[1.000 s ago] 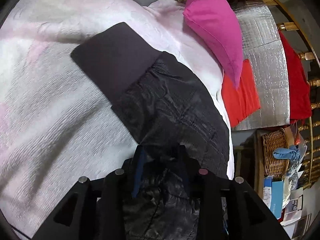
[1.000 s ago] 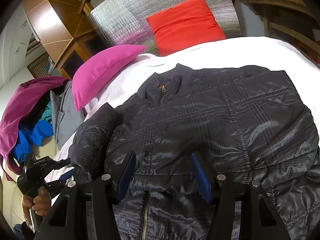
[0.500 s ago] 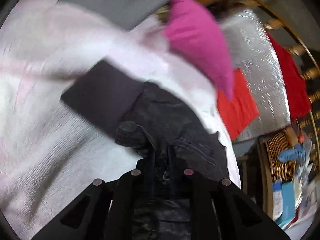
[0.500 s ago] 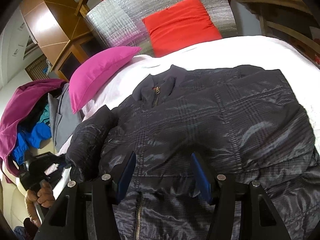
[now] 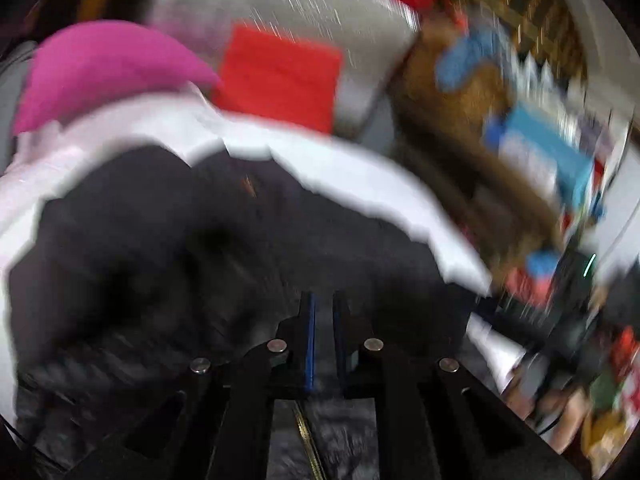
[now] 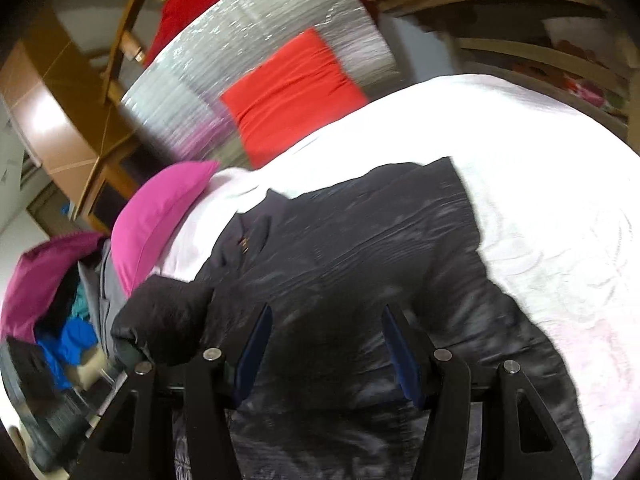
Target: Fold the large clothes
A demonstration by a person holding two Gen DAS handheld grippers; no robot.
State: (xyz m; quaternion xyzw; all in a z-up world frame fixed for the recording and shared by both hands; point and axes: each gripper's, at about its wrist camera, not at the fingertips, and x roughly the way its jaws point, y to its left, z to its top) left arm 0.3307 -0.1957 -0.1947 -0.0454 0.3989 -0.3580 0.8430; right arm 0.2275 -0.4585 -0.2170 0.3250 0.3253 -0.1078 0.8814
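- Left wrist view, heavily blurred: the left tool [image 5: 323,308] is clenched, its two blue-lined fingers [image 5: 309,344] nearly together over the dark jacket [image 5: 168,264]. Whether cloth is pinched between them cannot be told from the blur. The jacket fills the area ahead of and to the left of the tool, with a gold zipper [image 5: 308,444] running just below the fingers. Beyond the jacket lies the white bed cover [image 5: 360,168]; farther ahead to the left sits a pink pillow [image 5: 104,72], with a red pillow [image 5: 280,76] ahead of the tool against a silver panel [image 5: 304,4].
- Right wrist view: the right tool [image 6: 326,344] is released, its jaws standing apart above the jacket [image 6: 360,248] with nothing gripped. The jacket spreads on the white bed cover [image 6: 540,184] ahead of the tool, its collar up and to the left. A bunched sleeve [image 6: 160,320] stands just left of the tool. Farther left is the pink pillow [image 6: 160,216], beside a heap of clothes [image 6: 52,300]. The red pillow [image 6: 292,92] leans on the silver panel [image 6: 256,44] well ahead.
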